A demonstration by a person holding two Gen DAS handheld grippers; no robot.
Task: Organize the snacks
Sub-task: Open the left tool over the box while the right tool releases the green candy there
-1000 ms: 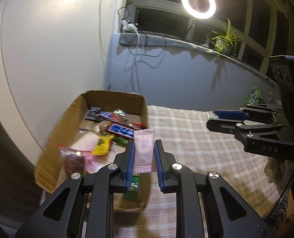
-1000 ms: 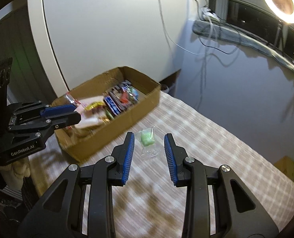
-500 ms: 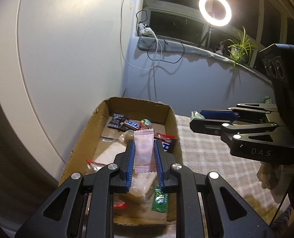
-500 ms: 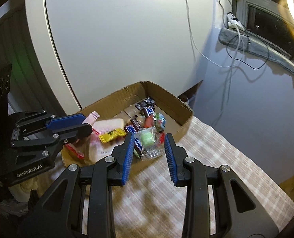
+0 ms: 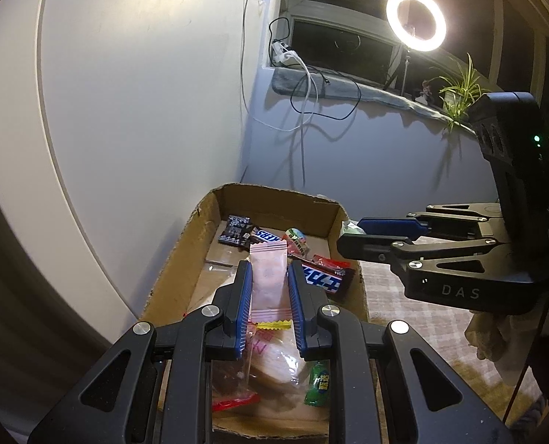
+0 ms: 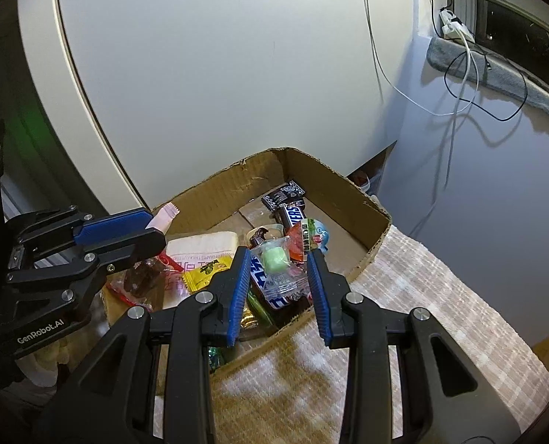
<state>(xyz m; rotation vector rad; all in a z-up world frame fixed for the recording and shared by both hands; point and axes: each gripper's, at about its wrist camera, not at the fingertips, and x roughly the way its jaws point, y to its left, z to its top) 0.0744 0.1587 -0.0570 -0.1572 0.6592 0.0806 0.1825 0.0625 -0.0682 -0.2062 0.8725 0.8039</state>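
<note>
A cardboard box (image 5: 185, 255) (image 6: 352, 185) holds several snacks: chocolate bars, a yellow packet, a red-edged bag, a green candy. My left gripper (image 5: 269, 281) is shut on a pink sachet (image 5: 269, 277) and holds it above the box's middle; its tip shows in the right wrist view (image 6: 165, 214). My right gripper (image 6: 276, 273) is shut on a clear packet with a green sweet (image 6: 276, 262), held over the box's right side. The right gripper also shows in the left wrist view (image 5: 370, 236).
The box stands on a checked tablecloth (image 6: 415, 296) next to a white rounded panel (image 5: 126, 111). Cables (image 5: 304, 103) hang from a windowsill with a ring light (image 5: 415, 20) and a plant (image 5: 459, 92).
Both grippers have moved left from over the tablecloth to above the box, each still carrying its packet. The box now fills the view under the fingers.
</note>
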